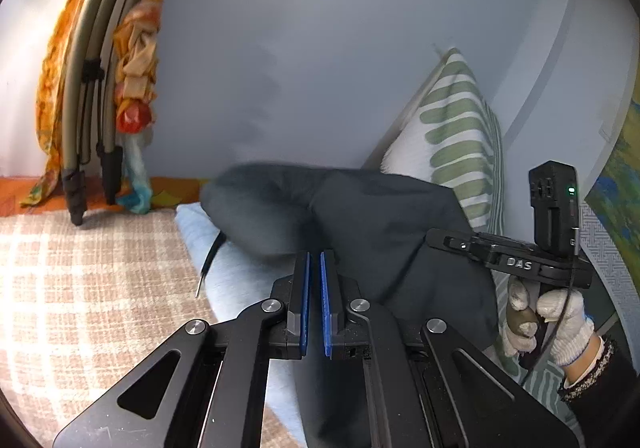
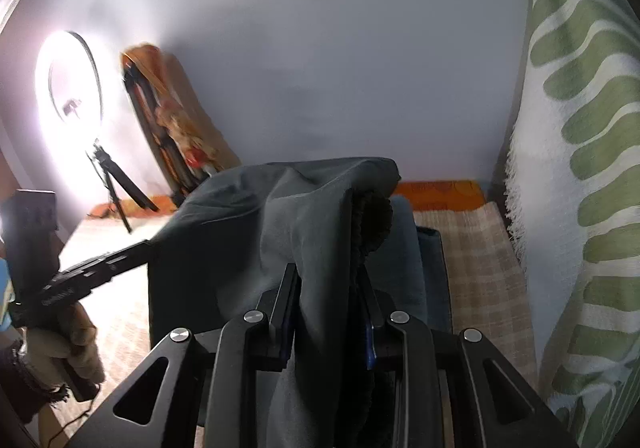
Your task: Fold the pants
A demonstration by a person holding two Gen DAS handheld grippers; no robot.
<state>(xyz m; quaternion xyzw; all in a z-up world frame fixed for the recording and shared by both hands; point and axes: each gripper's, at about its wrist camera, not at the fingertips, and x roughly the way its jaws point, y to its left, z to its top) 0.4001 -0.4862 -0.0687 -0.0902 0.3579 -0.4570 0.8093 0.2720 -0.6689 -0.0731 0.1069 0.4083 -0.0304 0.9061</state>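
While both grippers are carrying the pants (image 2: 304,215) over, the right gripper (image 2: 328,312) is pinching bunched waistband between its fingers; left gripper (image 1: 315,300) pressed together on thin cloth. Next: lowering evenly onto blanket (image 1: 236,280).

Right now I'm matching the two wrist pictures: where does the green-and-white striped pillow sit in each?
Left wrist view: the green-and-white striped pillow leans against the wall at centre right, behind the dark grey pants.
Right wrist view: the pillow fills the right edge, top to bottom, beside the pants.
Shared landmark: the orange patterned cloth draped over a folded frame, upper left and left of centre.
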